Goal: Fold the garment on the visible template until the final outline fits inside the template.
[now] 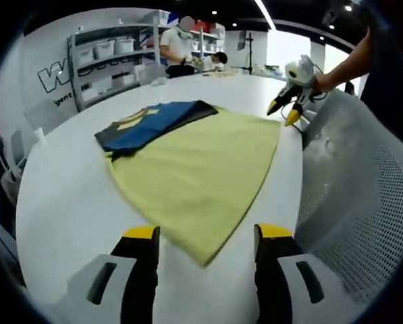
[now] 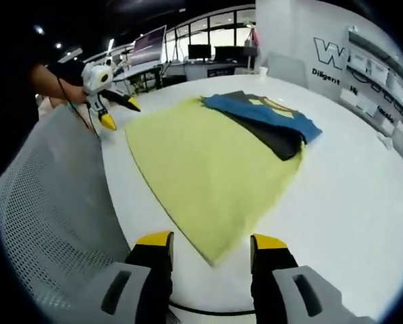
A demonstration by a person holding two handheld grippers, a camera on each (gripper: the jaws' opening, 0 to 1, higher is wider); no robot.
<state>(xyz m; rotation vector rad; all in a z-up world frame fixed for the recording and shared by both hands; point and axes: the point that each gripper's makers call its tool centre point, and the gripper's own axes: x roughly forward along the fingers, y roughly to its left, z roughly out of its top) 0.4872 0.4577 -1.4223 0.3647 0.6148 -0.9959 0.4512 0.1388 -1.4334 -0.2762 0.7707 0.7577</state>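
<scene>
A yellow-green template cloth (image 1: pixel 201 162) (image 2: pixel 208 158) lies flat on the round white table (image 1: pixel 66 196) (image 2: pixel 363 196). The garment (image 1: pixel 154 121) (image 2: pixel 269 118), blue with a yellow print and a black underside, lies folded on the template's far corner and partly overhangs onto the table. In the left gripper view my left gripper (image 1: pixel 207 233) hangs open over the template's near corner with nothing between its jaws. My right gripper (image 2: pixel 211 239) is likewise open over the opposite near corner. Each gripper also appears in the other's view, held by a hand: the right gripper (image 1: pixel 290 101), the left gripper (image 2: pixel 110 101), both with tips apart.
A white mesh chair back (image 1: pixel 363 202) (image 2: pixel 46 202) stands close against the table edge beside the template. Shelves with bins (image 1: pixel 113 57) and people (image 1: pixel 177 44) are behind the table. Desks with monitors (image 2: pixel 208 54) line the far room.
</scene>
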